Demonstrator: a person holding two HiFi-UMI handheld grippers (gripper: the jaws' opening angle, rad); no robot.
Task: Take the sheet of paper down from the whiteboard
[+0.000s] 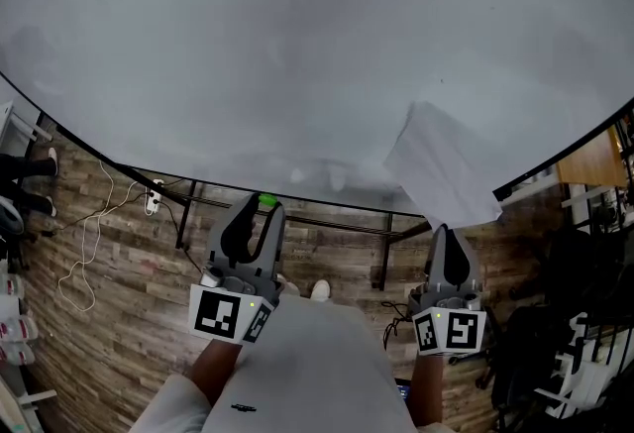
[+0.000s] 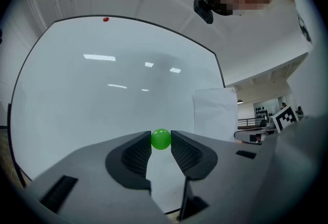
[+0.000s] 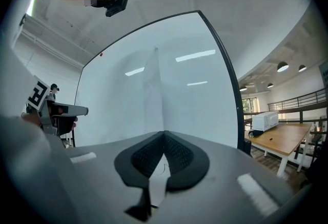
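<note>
Here, the right gripper [image 1: 443, 233] pinched the sheet of paper [image 1: 441, 163], its lower corner hidden; the left gripper [image 2: 160, 145] clasped a green ball [image 2: 160, 139].

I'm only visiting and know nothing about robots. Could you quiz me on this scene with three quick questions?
1. True or false: the right gripper is shut on the paper.
2. What does the left gripper hold? A) green ball B) pen C) nothing
3. Fill in: the red dot sits near the ___ edge of the whiteboard.

Key: 1 true; 2 A; 3 top.
</note>
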